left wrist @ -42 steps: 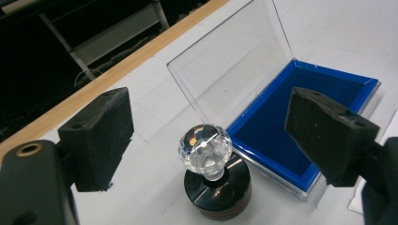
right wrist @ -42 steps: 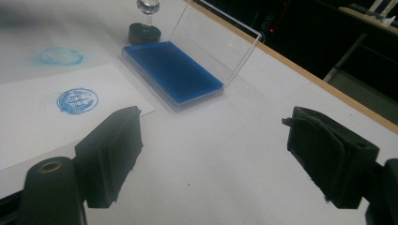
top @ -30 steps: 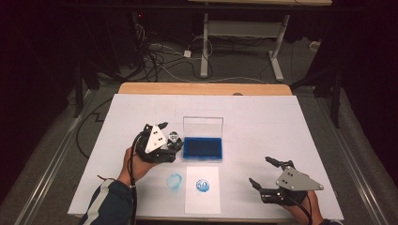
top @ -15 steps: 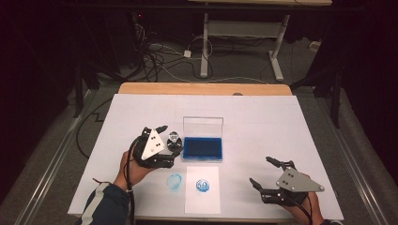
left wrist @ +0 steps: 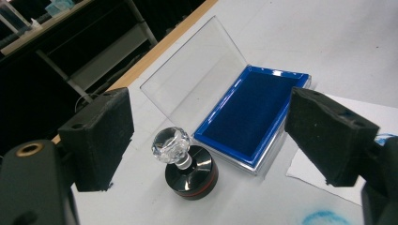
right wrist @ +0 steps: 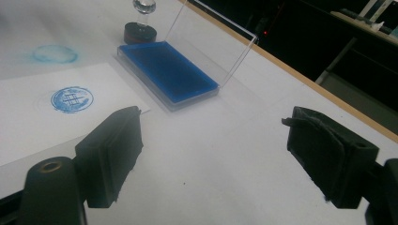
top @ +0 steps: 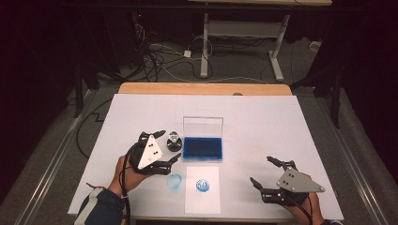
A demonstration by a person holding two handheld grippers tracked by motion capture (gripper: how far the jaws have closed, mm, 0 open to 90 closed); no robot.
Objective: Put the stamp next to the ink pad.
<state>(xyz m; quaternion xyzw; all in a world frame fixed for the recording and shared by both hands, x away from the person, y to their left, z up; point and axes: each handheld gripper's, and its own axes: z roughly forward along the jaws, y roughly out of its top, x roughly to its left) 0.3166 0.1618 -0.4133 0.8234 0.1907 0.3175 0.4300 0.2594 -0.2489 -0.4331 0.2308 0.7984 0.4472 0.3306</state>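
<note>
Left gripper (top: 165, 146) gapes wide just beside the upright stamp (left wrist: 186, 164) (jaws clear of it), beside the ink pad (left wrist: 248, 115).

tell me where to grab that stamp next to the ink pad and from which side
Take the stamp by its clear faceted knob, or the thin neck just under it. It stands upright on its wide black base, so the knob is the highest, narrowest part. Come from the near side with the left hand-held gripper, jaws open either side of the knob; the ink pad crowds its right side.
</note>
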